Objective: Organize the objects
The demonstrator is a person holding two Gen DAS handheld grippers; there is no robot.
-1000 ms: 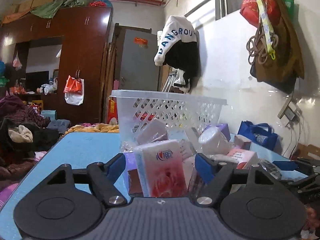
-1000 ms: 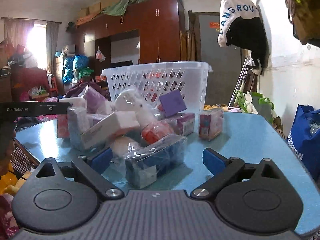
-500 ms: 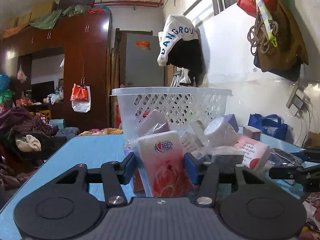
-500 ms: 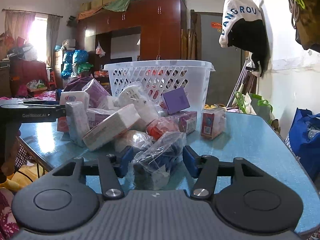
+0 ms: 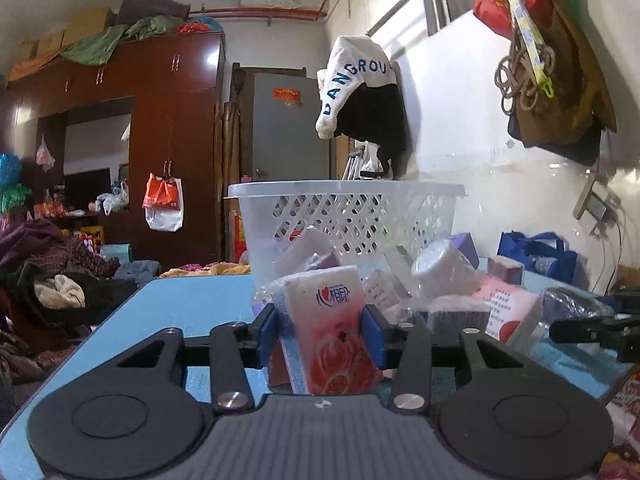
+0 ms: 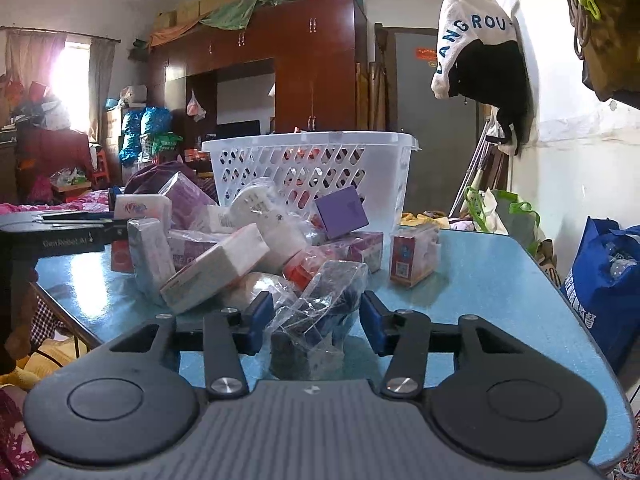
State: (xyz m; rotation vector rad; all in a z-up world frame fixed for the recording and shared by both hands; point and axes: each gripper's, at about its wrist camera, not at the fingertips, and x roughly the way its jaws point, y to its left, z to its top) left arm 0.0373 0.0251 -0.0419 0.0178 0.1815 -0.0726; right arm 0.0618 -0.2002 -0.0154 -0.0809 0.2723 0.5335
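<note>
Your left gripper (image 5: 322, 330) has just been closing, and its blue pads (image 5: 267, 334) now press both sides of the pink tissue pack (image 5: 326, 330), which stands upright between the fingers. Just beyond the fingertips lies a heap of wrapped goods: a white roll (image 5: 442, 270) ahead to the right, a pink-and-white box (image 5: 510, 310) further right. Behind the heap, straight ahead, stands the white lattice basket (image 5: 348, 216) on the blue table (image 5: 180, 304). At the far right edge, your other gripper (image 5: 596, 326) reaches in.
</note>
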